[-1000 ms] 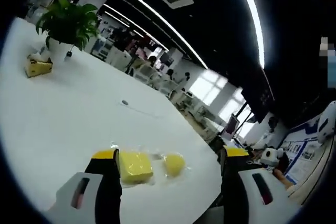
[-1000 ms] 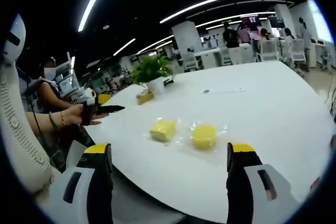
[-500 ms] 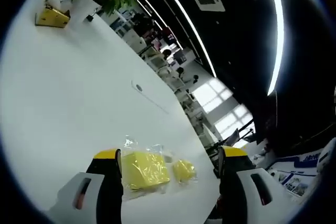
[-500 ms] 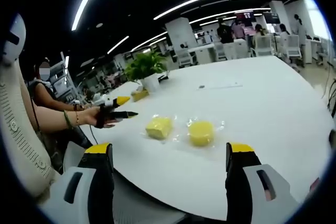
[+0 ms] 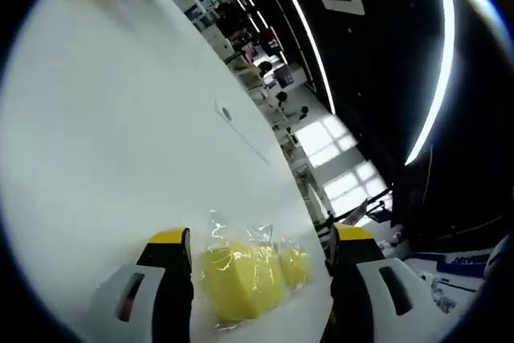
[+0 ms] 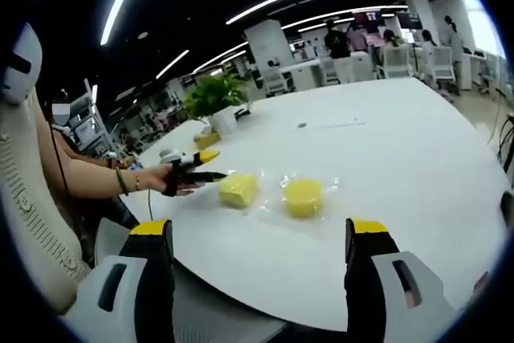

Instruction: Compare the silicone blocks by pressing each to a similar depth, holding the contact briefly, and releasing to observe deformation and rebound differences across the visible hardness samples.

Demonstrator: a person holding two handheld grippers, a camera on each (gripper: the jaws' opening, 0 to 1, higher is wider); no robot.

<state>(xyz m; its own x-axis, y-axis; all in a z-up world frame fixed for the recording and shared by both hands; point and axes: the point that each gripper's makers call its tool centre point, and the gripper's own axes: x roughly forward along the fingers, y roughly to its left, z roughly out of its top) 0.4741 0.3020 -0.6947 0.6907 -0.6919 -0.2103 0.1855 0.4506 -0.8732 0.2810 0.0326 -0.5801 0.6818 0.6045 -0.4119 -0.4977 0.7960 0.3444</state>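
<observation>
Two yellow silicone samples in clear wrap lie on the white table (image 6: 401, 142): a square block (image 6: 238, 189) and a round block (image 6: 302, 197). In the right gripper view a hand holds my left gripper (image 6: 207, 166) just left of the square block, its yellow-tipped jaws apart and almost at the block's edge. The left gripper view has the square block (image 5: 239, 280) between the open jaws of my left gripper (image 5: 261, 235), with the round block (image 5: 298, 266) behind it. My right gripper (image 6: 259, 230) stands open, short of the table's near edge, nothing between its jaws.
A potted plant (image 6: 213, 98) and a small yellow object (image 6: 207, 140) stand at the far left of the table. A white chair (image 6: 22, 190) rises at the left, with a person's forearm (image 6: 96, 186) beside it. People and desks fill the office beyond.
My left gripper has come in toward the square block, which now sits between its jaws. The right gripper has barely moved. Neither block has shifted.
</observation>
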